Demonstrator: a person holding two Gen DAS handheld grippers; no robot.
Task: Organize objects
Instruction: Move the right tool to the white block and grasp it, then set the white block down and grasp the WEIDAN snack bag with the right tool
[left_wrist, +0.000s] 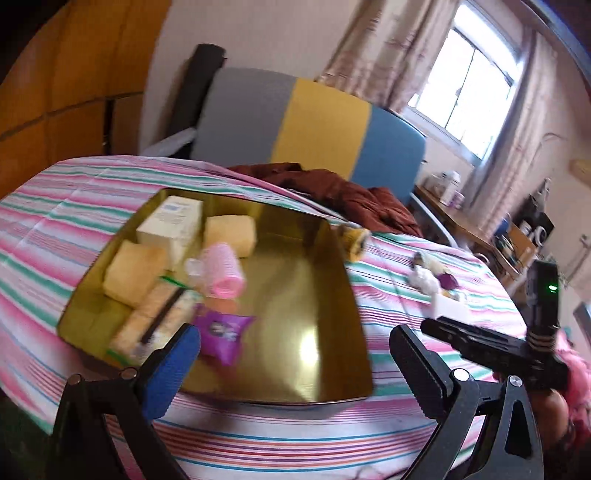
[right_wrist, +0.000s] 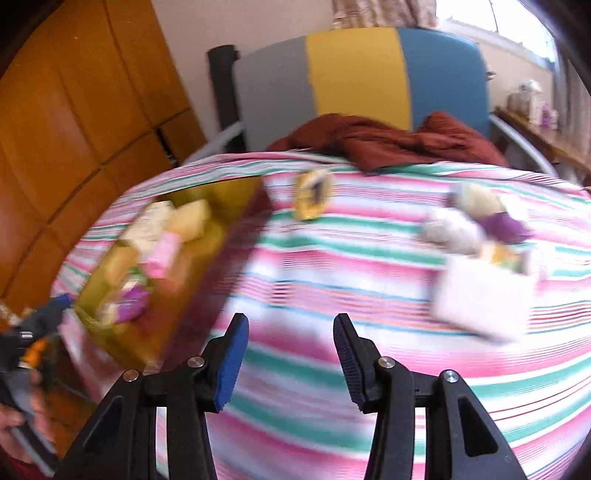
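Striped bedding (left_wrist: 74, 206) carries a gold tray (left_wrist: 295, 295) already holding yellow blocks (left_wrist: 231, 234), a white box (left_wrist: 173, 225), a pink roller (left_wrist: 223, 271) and a purple packet (left_wrist: 221, 332). Outside it lie a yellow item (right_wrist: 312, 194) and a small pile (right_wrist: 476, 229), so sorting seems partly done. Both the left gripper (left_wrist: 295, 354) and right gripper (right_wrist: 291, 354) gape empty.

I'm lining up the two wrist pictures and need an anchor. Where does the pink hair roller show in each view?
Left wrist: the pink hair roller lies left of centre, inside the gold tray, beside the yellow sponges.
Right wrist: the roller is a blurred pink shape at the left, in the same tray.
Shared landmark: the grey, yellow and blue headboard behind the striped bedsheet.
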